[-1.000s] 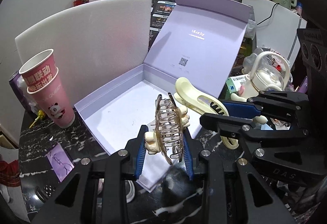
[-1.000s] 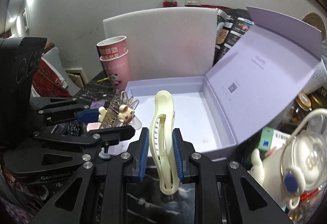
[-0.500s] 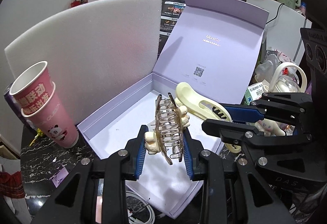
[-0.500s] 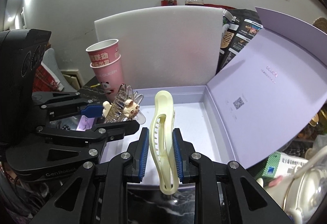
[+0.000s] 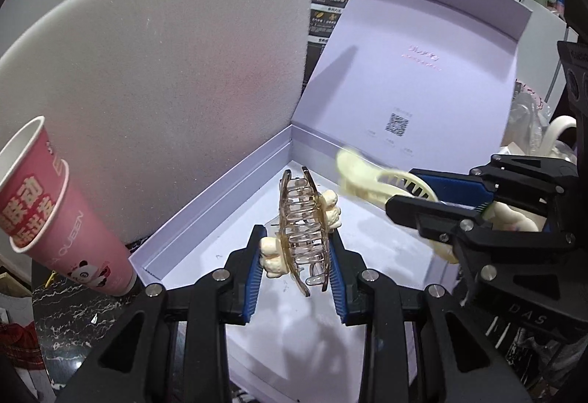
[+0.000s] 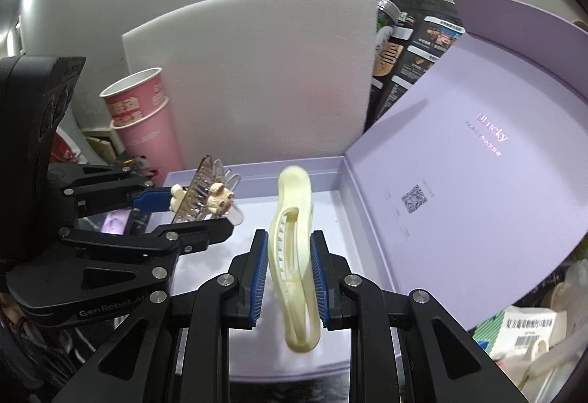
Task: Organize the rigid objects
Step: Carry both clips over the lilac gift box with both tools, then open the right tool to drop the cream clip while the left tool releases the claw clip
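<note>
My left gripper (image 5: 296, 248) is shut on a clear brown hair claw clip with cream bear charms (image 5: 299, 219), held above the open lavender box (image 5: 205, 212). It also shows in the right wrist view (image 6: 205, 197). My right gripper (image 6: 288, 256) is shut on a pale yellow hair clip (image 6: 294, 241), held upright over the box floor (image 6: 367, 340). The yellow clip also shows in the left wrist view (image 5: 371, 179), to the right of the brown clip. The box lid (image 6: 477, 164) stands open on the right.
A white foam board (image 5: 165, 72) stands behind the box. Stacked pink paper cups (image 5: 44, 219) stand at its left on the black marble table (image 5: 66, 322). Dark snack packets (image 6: 415, 50) lean behind the lid. A carton and white clutter (image 6: 525, 333) sit at the right.
Both grippers have moved forward over the box, each still holding its clip. The box and foam board look larger and closer. The yellow clip is blurred by motion.
</note>
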Available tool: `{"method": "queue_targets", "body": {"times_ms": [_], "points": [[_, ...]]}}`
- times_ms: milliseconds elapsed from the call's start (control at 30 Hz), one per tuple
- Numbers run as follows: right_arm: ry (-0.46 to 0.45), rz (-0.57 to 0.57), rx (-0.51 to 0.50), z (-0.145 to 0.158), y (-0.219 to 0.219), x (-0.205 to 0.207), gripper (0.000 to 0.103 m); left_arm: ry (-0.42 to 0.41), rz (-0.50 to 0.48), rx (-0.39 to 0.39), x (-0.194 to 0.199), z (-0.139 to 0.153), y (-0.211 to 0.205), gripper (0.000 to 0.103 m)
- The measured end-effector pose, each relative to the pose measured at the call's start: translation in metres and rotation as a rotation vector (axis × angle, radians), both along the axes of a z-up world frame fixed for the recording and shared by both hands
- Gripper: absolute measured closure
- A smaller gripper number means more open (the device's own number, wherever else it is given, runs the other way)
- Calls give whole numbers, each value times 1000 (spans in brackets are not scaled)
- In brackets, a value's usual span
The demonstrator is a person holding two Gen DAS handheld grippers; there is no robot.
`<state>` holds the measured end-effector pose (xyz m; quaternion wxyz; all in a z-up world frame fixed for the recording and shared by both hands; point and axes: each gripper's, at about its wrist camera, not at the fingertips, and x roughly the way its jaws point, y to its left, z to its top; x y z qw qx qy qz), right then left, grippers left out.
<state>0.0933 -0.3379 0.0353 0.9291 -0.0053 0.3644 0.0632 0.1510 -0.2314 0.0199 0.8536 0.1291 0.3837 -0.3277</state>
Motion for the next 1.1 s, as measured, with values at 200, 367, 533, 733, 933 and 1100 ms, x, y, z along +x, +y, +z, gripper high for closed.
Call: {"method": "queue_targets", "body": {"times_ms": [200,367,533,733,933,1100], "points": [[18,-20,-3,-8,-7,15,81,21,22,8,21,-9,-5,72],[41,-16,0,-17,-7,24,81,21,33,51,27,-20,-10,71],[72,-13,-9,-28,-4,31,81,37,32,92,29,-32,-12,71],[95,-15,-6,-37,-5,35,81,36,42,89,28,-37,-11,71],[110,-35,-7,-42,-9,42,80,61,49,84,31,-40,-12,71],[126,-73,-16,-43,-15,44,62,109,75,81,36,-47,-13,71]]}}
